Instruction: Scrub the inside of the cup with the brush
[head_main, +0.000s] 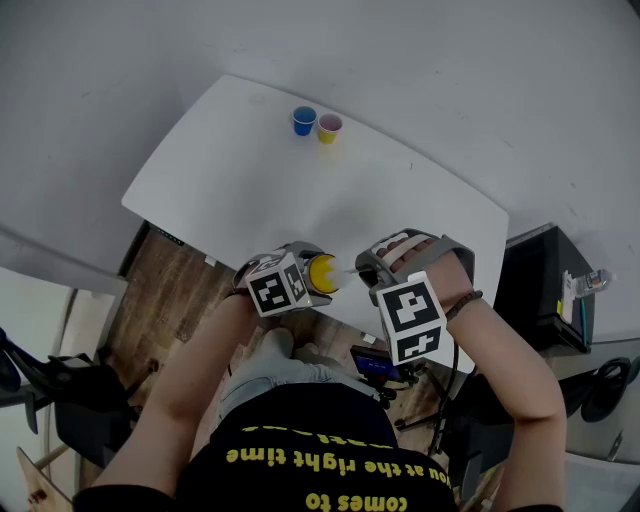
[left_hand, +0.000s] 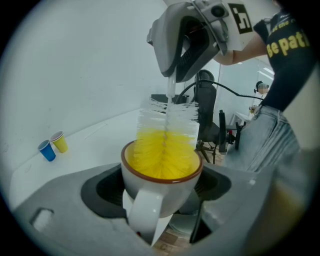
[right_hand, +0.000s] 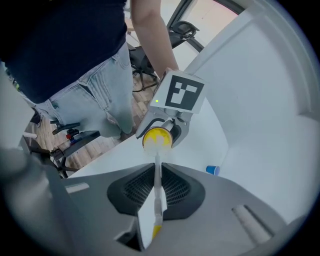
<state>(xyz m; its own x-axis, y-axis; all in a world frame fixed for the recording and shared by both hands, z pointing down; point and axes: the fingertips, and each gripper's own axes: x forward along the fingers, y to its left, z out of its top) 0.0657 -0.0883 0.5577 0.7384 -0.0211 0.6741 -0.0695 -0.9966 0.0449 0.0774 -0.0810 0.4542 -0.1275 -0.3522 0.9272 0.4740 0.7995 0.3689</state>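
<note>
A white cup (left_hand: 160, 192) with a brown rim and yellow inside is clamped between the jaws of my left gripper (left_hand: 162, 200), handle toward the camera. A bottle brush (left_hand: 167, 135) with white and yellow bristles is pushed down into the cup. Its thin white handle (right_hand: 157, 192) runs back into my right gripper (right_hand: 156, 200), which is shut on it. In the head view both grippers meet over the table's near edge, the cup (head_main: 322, 273) on its side facing the right gripper (head_main: 368, 272). The left gripper (head_main: 300, 268) sits just left of the cup.
A blue paper cup (head_main: 303, 121) and a yellow paper cup (head_main: 329, 128) stand together at the far side of the white table (head_main: 240, 170). A black cabinet (head_main: 545, 290) is at the right, and chairs and a wooden floor lie below the table's near edge.
</note>
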